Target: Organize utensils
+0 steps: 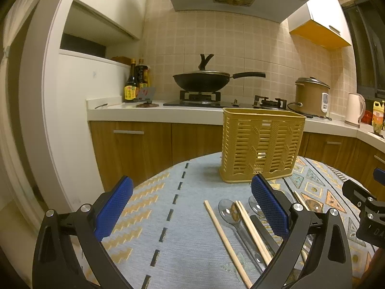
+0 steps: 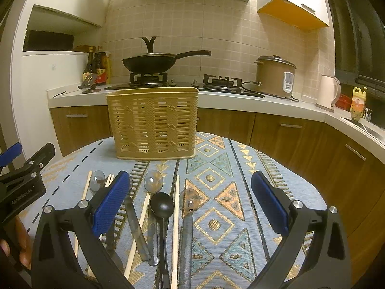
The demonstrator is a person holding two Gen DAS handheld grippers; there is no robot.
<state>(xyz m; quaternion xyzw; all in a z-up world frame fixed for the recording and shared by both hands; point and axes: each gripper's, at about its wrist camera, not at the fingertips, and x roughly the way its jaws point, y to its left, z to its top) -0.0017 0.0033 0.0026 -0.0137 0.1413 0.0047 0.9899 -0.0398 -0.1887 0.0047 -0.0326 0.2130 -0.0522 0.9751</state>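
Observation:
A tan slatted plastic utensil basket (image 1: 261,145) (image 2: 152,122) stands upright at the far side of the patterned tablecloth. Spoons and wooden chopsticks lie in a row in front of it: metal spoons (image 2: 153,180) (image 1: 229,210), a black ladle-shaped spoon (image 2: 161,206), chopsticks (image 2: 176,219) (image 1: 225,237). My left gripper (image 1: 192,207) is open and empty above the cloth, left of the utensils. My right gripper (image 2: 190,202) is open and empty, its jaws wide apart over the utensils.
Behind the table runs a kitchen counter with a wok (image 1: 202,80) on a gas hob, sauce bottles (image 1: 136,82), a rice cooker (image 2: 275,77) and a kettle (image 2: 328,94). The table's far edge (image 1: 168,166) lies just behind the basket. The other gripper (image 2: 21,185) shows at the left.

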